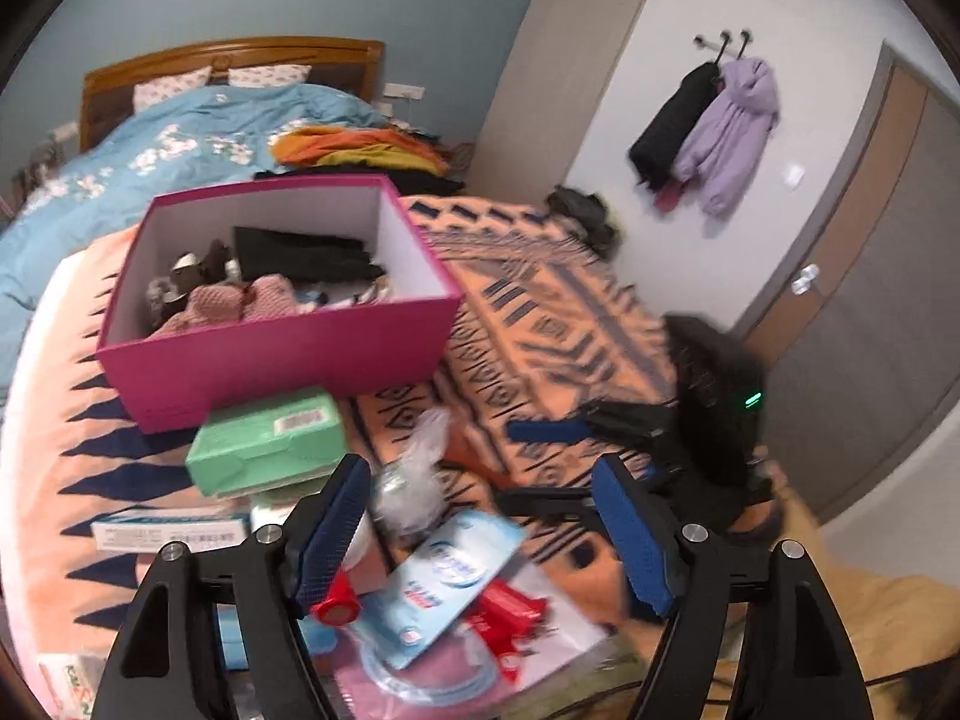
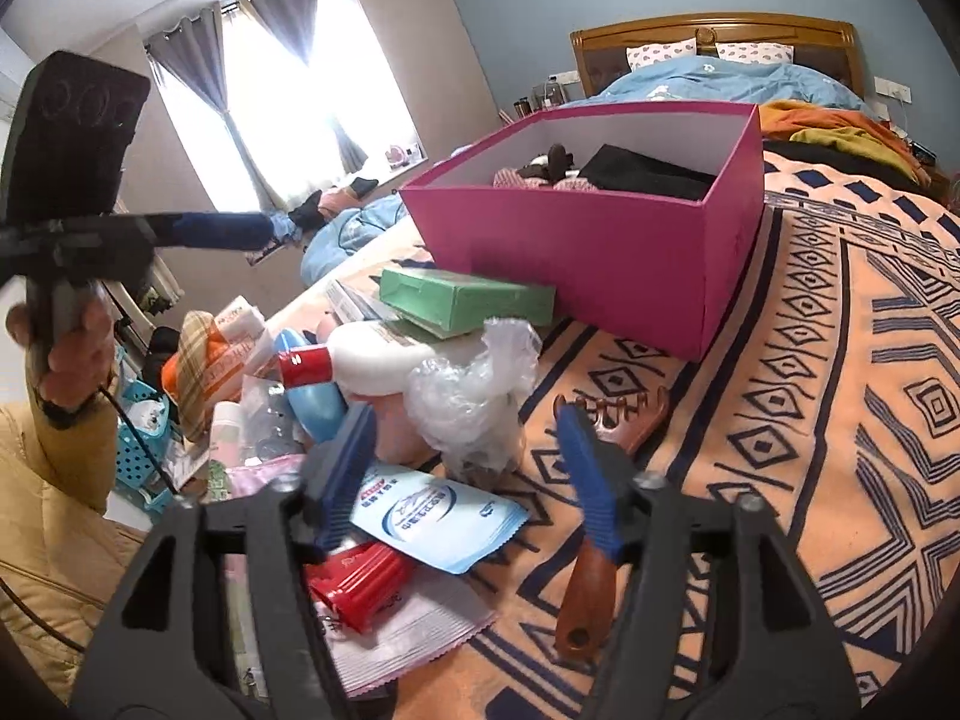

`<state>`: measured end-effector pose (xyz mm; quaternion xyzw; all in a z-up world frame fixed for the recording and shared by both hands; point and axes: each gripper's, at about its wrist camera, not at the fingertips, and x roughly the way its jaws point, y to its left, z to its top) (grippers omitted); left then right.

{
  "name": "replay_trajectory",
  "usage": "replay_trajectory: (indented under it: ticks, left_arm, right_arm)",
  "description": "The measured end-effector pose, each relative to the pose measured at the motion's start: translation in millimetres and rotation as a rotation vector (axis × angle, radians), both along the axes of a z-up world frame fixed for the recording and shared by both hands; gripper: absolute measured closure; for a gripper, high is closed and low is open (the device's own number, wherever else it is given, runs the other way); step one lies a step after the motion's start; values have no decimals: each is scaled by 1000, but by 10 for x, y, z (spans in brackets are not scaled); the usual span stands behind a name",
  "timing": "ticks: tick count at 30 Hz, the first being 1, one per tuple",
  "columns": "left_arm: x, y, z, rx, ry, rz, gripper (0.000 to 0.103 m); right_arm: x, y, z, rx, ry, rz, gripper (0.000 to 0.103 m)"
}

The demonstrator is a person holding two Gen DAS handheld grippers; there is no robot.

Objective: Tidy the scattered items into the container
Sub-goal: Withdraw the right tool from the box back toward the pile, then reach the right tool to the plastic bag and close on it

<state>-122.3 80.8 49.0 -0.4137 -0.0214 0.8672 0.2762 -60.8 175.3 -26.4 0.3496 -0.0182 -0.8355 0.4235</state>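
A pink box (image 1: 282, 360) (image 2: 570, 252) stands on the patterned blanket, with dark cloth and pink knitwear inside. In front of it lies a heap: a green carton (image 1: 264, 444) (image 2: 468, 300), a crumpled plastic bag (image 1: 414, 480) (image 2: 474, 402), a white-and-blue pouch (image 1: 450, 576) (image 2: 432, 516), red packets (image 1: 510, 618) and a white bottle with a red cap (image 2: 360, 360). My left gripper (image 1: 480, 468) hangs open over the heap. My right gripper (image 2: 465, 420) is open above the bag and pouch. A wooden comb (image 2: 612, 414) lies under its right finger.
Beyond the box are a blue duvet (image 1: 150, 144) and a pile of folded clothes (image 1: 360, 150). Coats (image 1: 708, 126) hang by a door on the right. Left of the bed, a blue basket (image 2: 141, 450) sits on the floor. A hand (image 2: 72, 348) in a yellow sleeve holds the left gripper.
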Motion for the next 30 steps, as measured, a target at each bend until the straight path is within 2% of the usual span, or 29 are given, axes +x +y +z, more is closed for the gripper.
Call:
replay_trajectory:
  ticks: [4, 9, 17, 30]
  left_arm:
    - [-20, 164, -329, -94, -15, -9, 26]
    - [4, 315, -495, -165, 20, -40, 27]
    - [-64, 347, -664, -176, 18, -33, 27]
    - [-143, 415, -759, -174, 24, -58, 29]
  right_arm:
    - [7, -47, -72, 30, -2, -8, 35]
    - [-37, 16, -147, 20, -27, -39, 35]
    - [-61, 77, -187, 6, -49, -58, 35]
    - [-124, 94, -199, -22, -64, -73, 35]
